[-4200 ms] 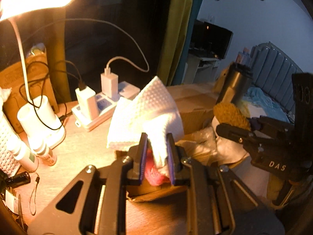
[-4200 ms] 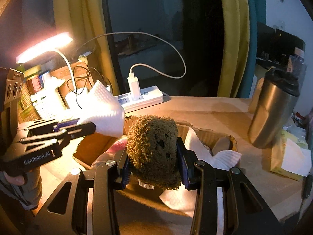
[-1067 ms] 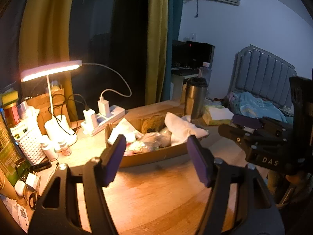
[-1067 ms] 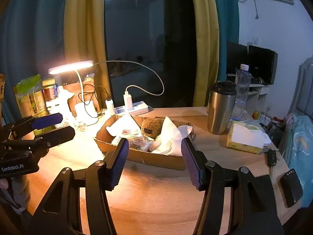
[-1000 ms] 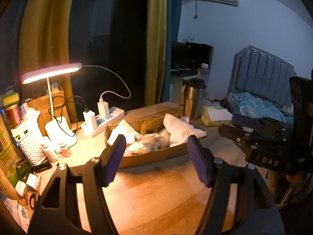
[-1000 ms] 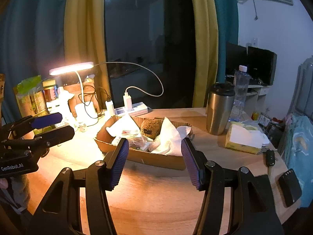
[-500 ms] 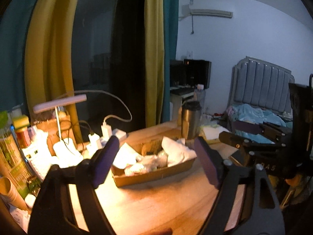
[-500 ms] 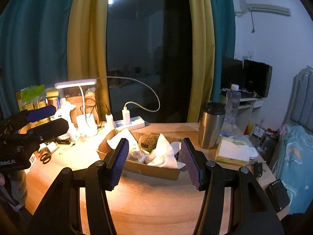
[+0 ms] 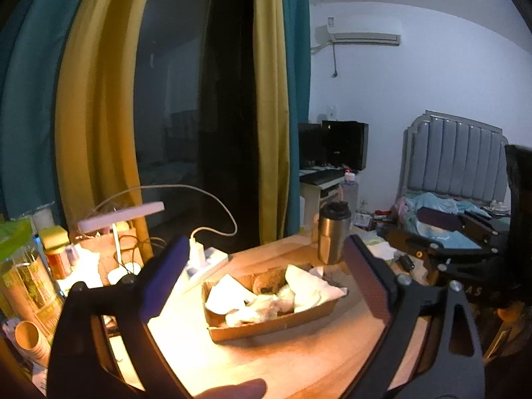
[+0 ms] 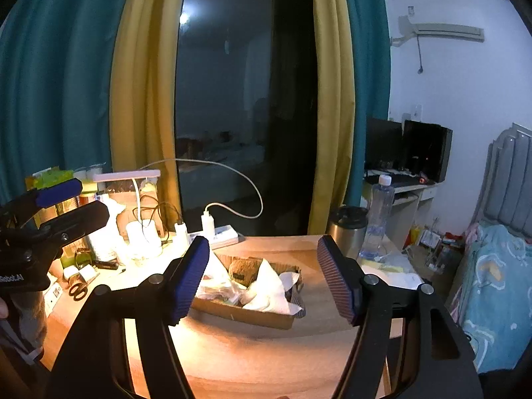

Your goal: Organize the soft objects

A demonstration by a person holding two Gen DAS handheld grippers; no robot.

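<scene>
**Soft things lie in the cardboard tray, both tools held clear**

We see the cardboard tray [image 10: 244, 314] on the wooden counter [image 10: 266, 359], lit from the left by the desk lamp [image 10: 126, 176]. In it lie the brown plush toy [image 10: 244, 271], a white cloth [image 10: 266, 287] just to its right and a white tissue [image 9: 226, 294] to its left, all touching in one heap. Our left hand-held gripper [image 9: 266, 282] hangs above the near side of the counter with its jaws spread wide and nothing between them. Our right hand-held gripper [image 10: 262, 277] is likewise spread wide and holds nothing, well apart from the tray. Behind the tray stand a steel tumbler [image 9: 333, 232] and a white power strip [image 10: 221, 234]; a clear water bottle [image 10: 377, 217] stands beside the tumbler. Yellow curtains [image 10: 143, 99] frame the dark window.
</scene>
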